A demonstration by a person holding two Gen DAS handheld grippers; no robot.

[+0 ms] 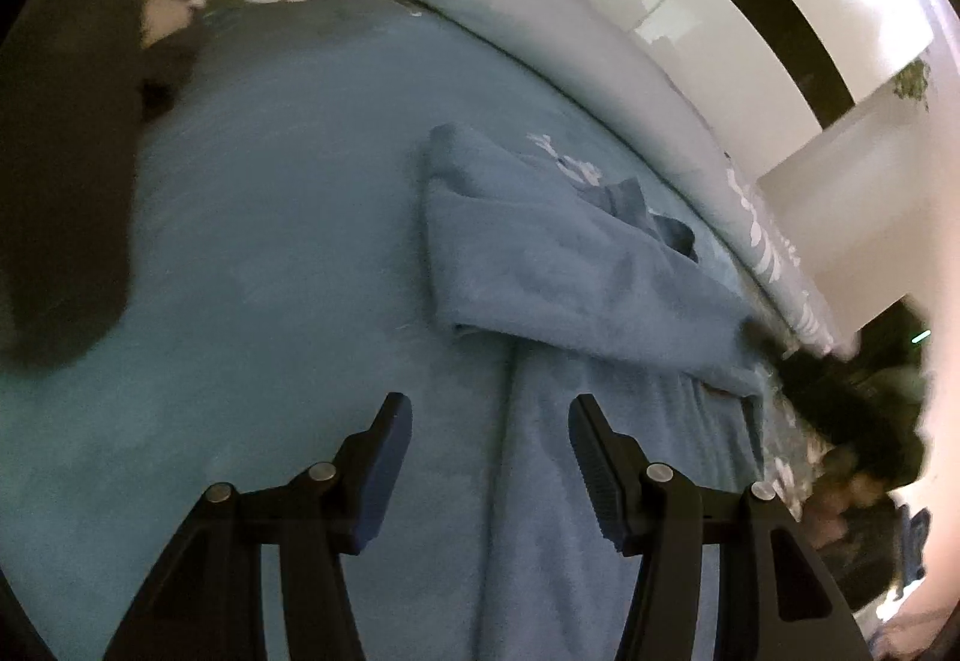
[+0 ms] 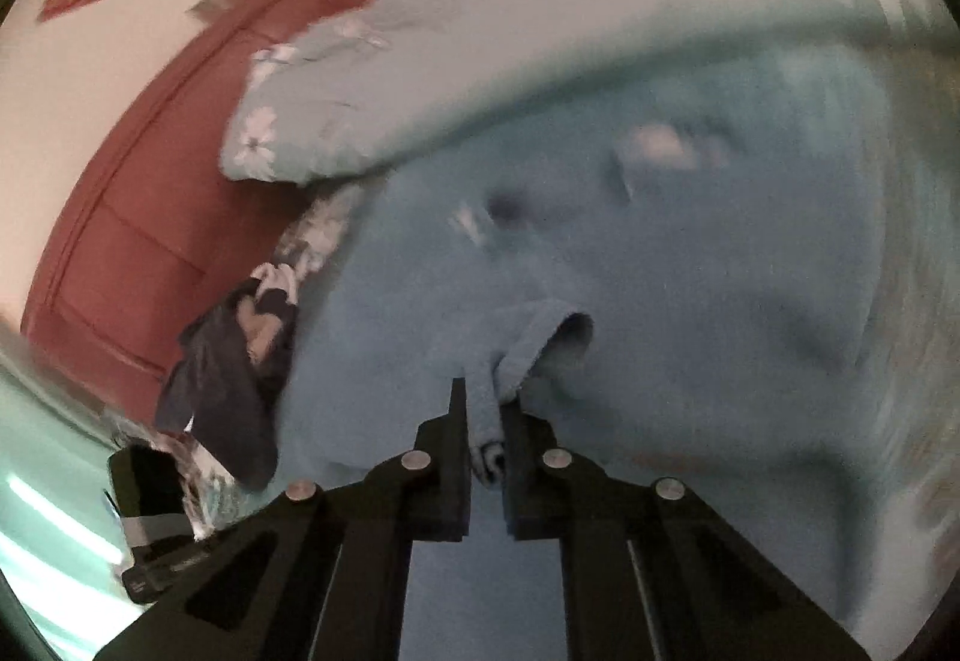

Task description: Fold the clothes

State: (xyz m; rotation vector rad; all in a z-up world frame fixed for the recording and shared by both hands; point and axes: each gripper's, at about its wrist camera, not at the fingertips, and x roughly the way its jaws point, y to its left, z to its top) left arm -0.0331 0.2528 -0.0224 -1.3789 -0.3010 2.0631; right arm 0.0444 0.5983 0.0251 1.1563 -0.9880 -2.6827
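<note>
The blue fleece garment (image 1: pixel 558 265) lies partly folded on the blue bedsheet (image 1: pixel 270 241), its lower length running out of frame between the arms of the left gripper (image 1: pixel 489 409), whose fingers stand spread and empty. The right gripper (image 2: pixel 483 409) is clamped on a bunched fold of the same fleece (image 2: pixel 528 343); motion blur smears most of that view. A floral pillow (image 2: pixel 336 108) lies beyond.

Bedroom, bed (image 1: pixel 270 241), floral duvet (image 2: pixel 312 120)
</note>
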